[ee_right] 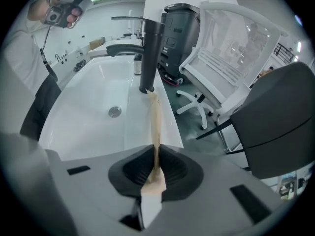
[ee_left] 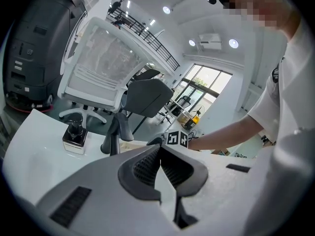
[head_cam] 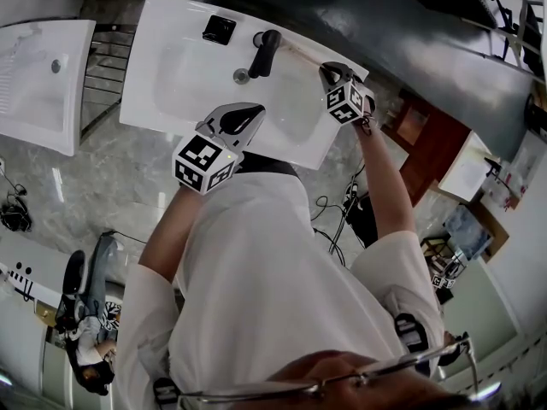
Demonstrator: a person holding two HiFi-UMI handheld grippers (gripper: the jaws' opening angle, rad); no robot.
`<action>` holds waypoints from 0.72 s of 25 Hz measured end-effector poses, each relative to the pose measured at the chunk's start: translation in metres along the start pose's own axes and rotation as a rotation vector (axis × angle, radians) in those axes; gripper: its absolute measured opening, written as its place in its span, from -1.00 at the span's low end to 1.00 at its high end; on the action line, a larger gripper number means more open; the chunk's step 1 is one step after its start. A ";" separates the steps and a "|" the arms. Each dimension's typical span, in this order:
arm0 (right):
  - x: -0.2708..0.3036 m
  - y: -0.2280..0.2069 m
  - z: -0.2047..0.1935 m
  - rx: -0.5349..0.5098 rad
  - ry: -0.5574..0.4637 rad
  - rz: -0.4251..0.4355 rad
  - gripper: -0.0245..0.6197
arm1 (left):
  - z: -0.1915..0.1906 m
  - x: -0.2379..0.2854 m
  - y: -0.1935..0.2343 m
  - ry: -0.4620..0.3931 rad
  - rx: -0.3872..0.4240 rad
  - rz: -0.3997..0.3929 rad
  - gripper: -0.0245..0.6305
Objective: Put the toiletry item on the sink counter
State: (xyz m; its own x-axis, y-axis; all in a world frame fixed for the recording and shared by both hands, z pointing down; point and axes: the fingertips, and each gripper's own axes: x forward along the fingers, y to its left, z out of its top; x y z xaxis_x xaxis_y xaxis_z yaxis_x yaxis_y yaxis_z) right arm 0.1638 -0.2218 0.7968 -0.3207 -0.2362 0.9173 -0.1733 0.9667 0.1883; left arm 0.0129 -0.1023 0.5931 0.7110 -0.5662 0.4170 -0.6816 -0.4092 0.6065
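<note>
Right now the right gripper [head_cam: 332, 73] points steeply down at the back rim of the white sink bench [head_cam: 171, 24]. Its jaws are clamped on the toiletry item [ee_right: 155, 122], a thin tan stick. The stick's far end lies beside the foot of the black faucet [ee_right: 150, 53]; whether it touches the bench I cannot tell. The left gripper [head_cam: 243, 120] hangs over the basin's near edge, jaws together and empty. A black soap dispenser [head_cam: 219, 29] stands left of the faucet.

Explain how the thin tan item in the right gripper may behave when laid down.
The thin tan item is probably stiff: it juts straight from the right gripper without sagging. So slim, it seems light. It looks flat, so it likely will not roll.
</note>
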 end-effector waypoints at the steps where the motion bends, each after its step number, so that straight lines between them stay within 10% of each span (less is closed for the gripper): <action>1: 0.001 -0.001 -0.001 -0.016 0.002 -0.007 -0.80 | -0.001 0.000 0.000 0.002 -0.003 0.002 -0.91; 18: 0.023 -0.004 -0.001 0.002 0.007 0.030 -0.43 | -0.009 0.001 0.012 0.015 -0.027 0.026 -0.91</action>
State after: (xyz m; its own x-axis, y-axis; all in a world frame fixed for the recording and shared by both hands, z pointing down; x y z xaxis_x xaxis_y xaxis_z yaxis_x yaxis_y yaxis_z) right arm 0.1580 -0.2312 0.8170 -0.3192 -0.2067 0.9249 -0.1658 0.9731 0.1603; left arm 0.0069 -0.1012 0.6062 0.6957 -0.5654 0.4430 -0.6953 -0.3751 0.6131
